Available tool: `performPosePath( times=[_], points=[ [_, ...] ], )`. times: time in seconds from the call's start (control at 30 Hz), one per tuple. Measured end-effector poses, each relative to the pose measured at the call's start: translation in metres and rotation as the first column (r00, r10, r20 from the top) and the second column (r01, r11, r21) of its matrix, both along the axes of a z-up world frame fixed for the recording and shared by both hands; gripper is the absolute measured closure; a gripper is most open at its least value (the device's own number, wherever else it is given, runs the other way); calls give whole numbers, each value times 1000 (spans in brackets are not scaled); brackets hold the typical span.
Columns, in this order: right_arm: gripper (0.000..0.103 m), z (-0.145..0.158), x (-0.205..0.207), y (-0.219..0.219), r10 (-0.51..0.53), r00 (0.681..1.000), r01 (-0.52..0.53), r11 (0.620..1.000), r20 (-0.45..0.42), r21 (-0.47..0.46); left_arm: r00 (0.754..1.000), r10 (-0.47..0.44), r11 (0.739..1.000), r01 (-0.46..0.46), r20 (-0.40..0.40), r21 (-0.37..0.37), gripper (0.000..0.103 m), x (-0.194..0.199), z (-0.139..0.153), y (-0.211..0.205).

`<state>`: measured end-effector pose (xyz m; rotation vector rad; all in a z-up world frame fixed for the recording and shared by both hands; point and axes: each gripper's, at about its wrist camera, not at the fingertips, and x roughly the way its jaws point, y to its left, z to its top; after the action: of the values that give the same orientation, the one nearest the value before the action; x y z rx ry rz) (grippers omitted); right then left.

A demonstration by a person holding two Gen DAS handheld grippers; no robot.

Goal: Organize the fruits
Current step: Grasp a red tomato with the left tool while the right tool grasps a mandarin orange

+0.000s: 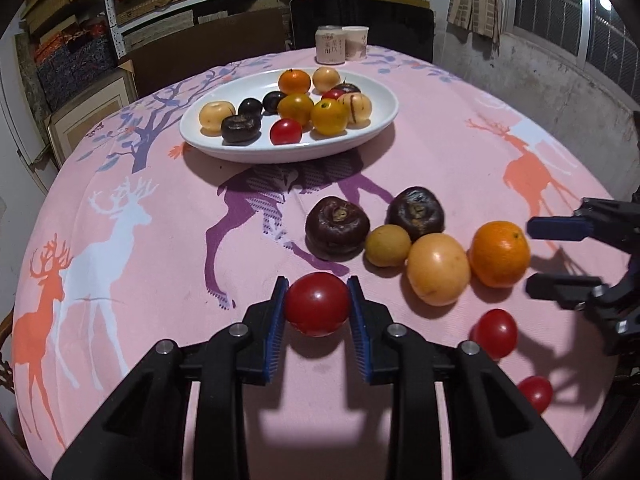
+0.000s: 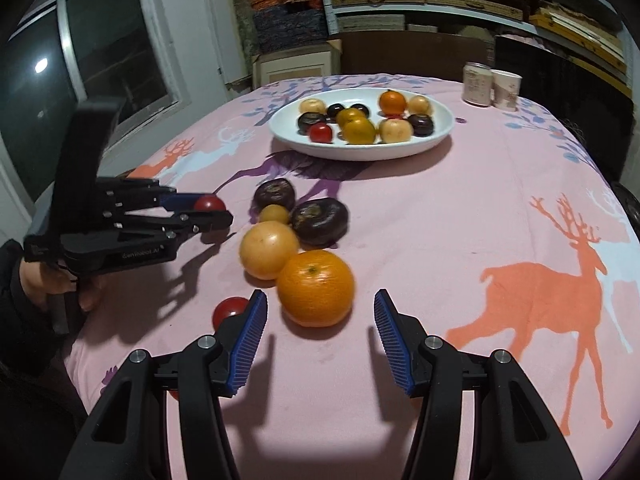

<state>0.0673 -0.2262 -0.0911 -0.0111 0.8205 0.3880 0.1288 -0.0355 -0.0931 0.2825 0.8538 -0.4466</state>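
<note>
My left gripper (image 1: pixel 317 300) is shut on a red tomato (image 1: pixel 317 304) just above the pink cloth; it also shows in the right wrist view (image 2: pixel 216 210) with the tomato (image 2: pixel 209 203). My right gripper (image 2: pixel 320 312) is open, its fingers either side of an orange (image 2: pixel 316 288), not touching it; the same gripper (image 1: pixel 538 256) and orange (image 1: pixel 499 253) show in the left wrist view. Loose on the cloth lie a pale yellow fruit (image 1: pixel 438 269), a small tan fruit (image 1: pixel 387 245), two dark purple fruits (image 1: pixel 337 227) (image 1: pixel 416 212) and two small tomatoes (image 1: pixel 495 333) (image 1: pixel 536 393).
A white oval plate (image 1: pixel 372 84) holding several fruits stands at the table's far side. A can (image 1: pixel 330 45) and a paper cup (image 1: pixel 356 42) stand behind it. Shelves of boxes and a dark chair back lie beyond the table. A window wall is on the right.
</note>
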Motion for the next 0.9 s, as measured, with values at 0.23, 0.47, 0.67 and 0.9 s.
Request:
performPosePath(
  times=[0.23, 0.47, 0.67, 0.9],
  points=[
    [47, -12, 21, 9, -7, 997, 7, 1000, -72, 1, 1000, -7, 1000, 7, -7, -11, 74, -10, 2, 0],
    [56, -11, 18, 3, -37, 997, 39, 999, -62, 28, 1000, 10, 1000, -11, -22, -29, 74, -11, -2, 7],
    [56, -8, 13, -2, -55, 997, 57, 997, -45, 48, 1000, 17, 999, -18, -21, -35, 74, -13, -1, 10],
    [56, 3, 6, -8, -67, 998, 68, 995, -20, 66, 1000, 27, 999, -28, -12, -36, 74, -18, 4, 13]
  ],
)
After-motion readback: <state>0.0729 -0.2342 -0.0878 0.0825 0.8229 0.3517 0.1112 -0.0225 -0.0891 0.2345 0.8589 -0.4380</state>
